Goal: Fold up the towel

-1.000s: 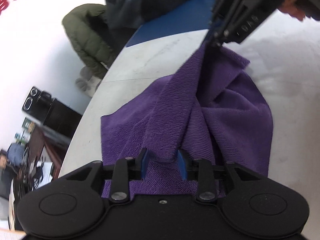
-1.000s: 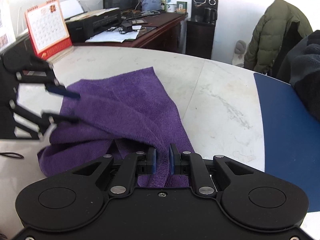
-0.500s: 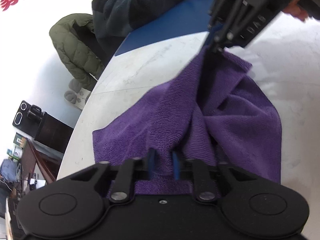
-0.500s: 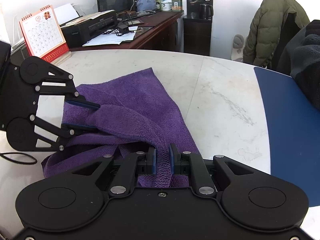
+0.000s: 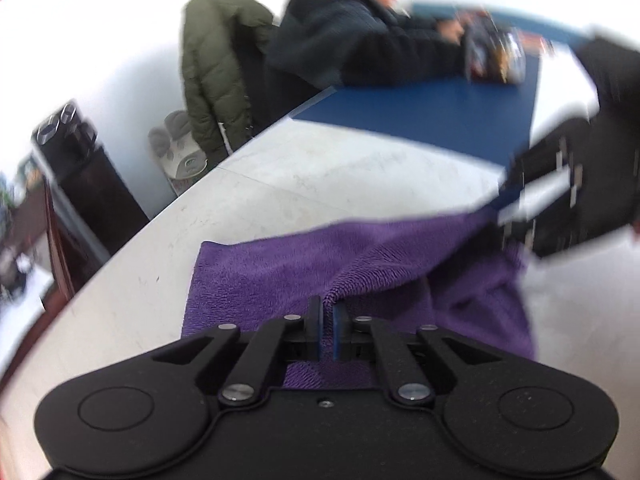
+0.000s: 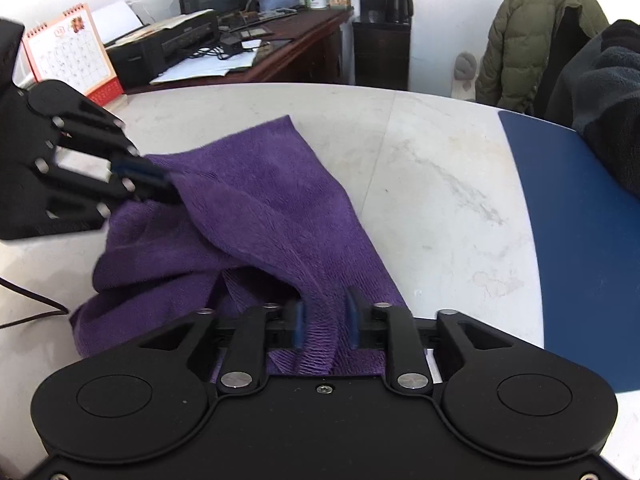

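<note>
A purple towel (image 5: 280, 272) (image 6: 260, 200) lies crumpled on the white marble table (image 6: 440, 168). My left gripper (image 5: 327, 312) is shut on a raised fold of the towel's edge. In the right wrist view it (image 6: 168, 188) comes in from the left and holds that edge lifted off the table. My right gripper (image 6: 325, 320) is opening, its blue pads apart, with a strip of towel still lying loosely between them. In the left wrist view the right gripper (image 5: 500, 208) is blurred at the towel's far corner.
A blue mat (image 6: 580, 220) (image 5: 420, 108) covers the table's far side, where a person in a dark fleece (image 5: 352, 36) sits. A green coat (image 6: 532, 28) hangs on a chair. A desk with a printer (image 6: 168, 48), a calendar (image 6: 68, 52) and a thin cable (image 6: 28, 300) are at the left.
The left jaws closed on the towel's edge, then the gripper rose and rolled, lifting the fold. The right jaws, shut on the towel before, have parted.
</note>
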A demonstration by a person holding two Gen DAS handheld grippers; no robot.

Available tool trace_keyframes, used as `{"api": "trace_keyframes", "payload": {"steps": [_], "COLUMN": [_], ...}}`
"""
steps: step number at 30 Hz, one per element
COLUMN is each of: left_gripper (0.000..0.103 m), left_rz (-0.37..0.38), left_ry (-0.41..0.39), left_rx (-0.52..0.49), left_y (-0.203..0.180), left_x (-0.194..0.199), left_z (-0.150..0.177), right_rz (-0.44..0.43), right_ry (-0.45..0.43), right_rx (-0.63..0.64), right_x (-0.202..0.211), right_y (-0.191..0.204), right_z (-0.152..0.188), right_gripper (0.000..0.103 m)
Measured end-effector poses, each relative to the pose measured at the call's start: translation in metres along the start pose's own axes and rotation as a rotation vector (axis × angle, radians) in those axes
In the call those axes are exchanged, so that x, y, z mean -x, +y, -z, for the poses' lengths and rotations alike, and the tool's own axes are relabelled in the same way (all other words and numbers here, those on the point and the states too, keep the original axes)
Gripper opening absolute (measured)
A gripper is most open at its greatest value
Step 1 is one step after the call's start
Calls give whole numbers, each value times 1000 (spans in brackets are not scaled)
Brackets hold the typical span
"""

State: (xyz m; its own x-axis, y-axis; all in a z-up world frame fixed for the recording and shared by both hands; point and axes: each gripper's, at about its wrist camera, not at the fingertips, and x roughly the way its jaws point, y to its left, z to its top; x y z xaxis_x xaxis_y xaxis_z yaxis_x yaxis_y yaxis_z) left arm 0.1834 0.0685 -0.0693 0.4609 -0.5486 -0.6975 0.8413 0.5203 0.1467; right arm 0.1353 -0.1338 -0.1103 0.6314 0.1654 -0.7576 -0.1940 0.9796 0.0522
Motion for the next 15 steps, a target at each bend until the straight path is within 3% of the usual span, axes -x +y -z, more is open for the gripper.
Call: {"api": "trace_keyframes", "payload": {"steps": [2, 8, 9, 11, 15], "left_gripper": [4, 4, 4, 4, 4], "left_rz": [11, 18, 15, 7, -20], "left_ry": [-36, -111, -116, -119, -159], "left_rx": [64, 134, 135, 136, 177], "left_y": [6, 7, 6, 4, 5], "left_x": [11, 37, 39, 42, 57], "left_z": [-8, -27, -29, -29, -29], "right_rz": [20, 72, 79, 95, 119], "right_ry": [-8, -37, -46, -62, -140], "right_rx": [19, 112, 123, 145, 174], "right_x": [1, 4, 5, 8, 24], "right_y": [3, 18, 21, 25, 29], "right_z": [5, 18, 20, 23, 16], "right_gripper": [35, 33, 31, 9, 3]}}
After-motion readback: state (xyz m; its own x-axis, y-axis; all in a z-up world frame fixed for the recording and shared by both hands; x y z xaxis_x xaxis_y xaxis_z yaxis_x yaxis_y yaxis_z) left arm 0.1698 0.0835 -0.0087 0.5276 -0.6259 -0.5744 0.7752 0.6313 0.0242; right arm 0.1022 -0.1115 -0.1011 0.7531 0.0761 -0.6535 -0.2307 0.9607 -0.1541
